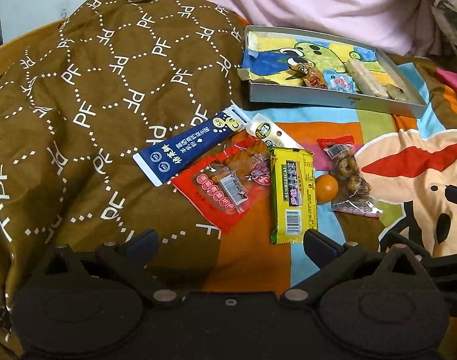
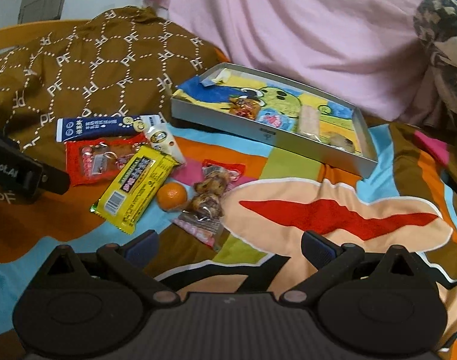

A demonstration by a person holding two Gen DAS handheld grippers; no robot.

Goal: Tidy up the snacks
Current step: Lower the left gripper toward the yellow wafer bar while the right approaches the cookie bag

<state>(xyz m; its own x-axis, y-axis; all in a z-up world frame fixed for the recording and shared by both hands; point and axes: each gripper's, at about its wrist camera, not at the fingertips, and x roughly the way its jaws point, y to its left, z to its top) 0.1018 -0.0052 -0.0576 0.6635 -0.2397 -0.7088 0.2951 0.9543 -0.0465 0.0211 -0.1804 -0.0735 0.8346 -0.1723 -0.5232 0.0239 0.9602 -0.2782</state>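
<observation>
Our left gripper (image 1: 230, 244) hangs wide apart and holds nothing; it hovers low over the bed (image 1: 252, 258), its fingertips just short of the near end of the yellow bar (image 1: 294, 192); our right gripper (image 2: 230, 244) is likewise spread wide and bare, hovering above the bedspread near the clear bag (image 2: 209, 204) of brown rings, touching nothing.

We judge the sorting partly done; the grey box (image 1: 333, 102) lies farther off on the bed and already has several snacks along one side: a brown sweet (image 1: 311, 76), a blue packet (image 1: 338, 81), a pale bar (image 1: 365, 76) and something dim at the corner that we cannot name.

Six things lie loose in a cluster between us and the box: a navy tube (image 1: 189, 147), a white packet (image 1: 269, 133) partly beneath the yellow bar, a red packet (image 1: 225, 183), the yellow bar, an orange (image 1: 327, 188) wedged between the bar and the clear bag, and the bag itself; these we take to be what is left to move.
</observation>
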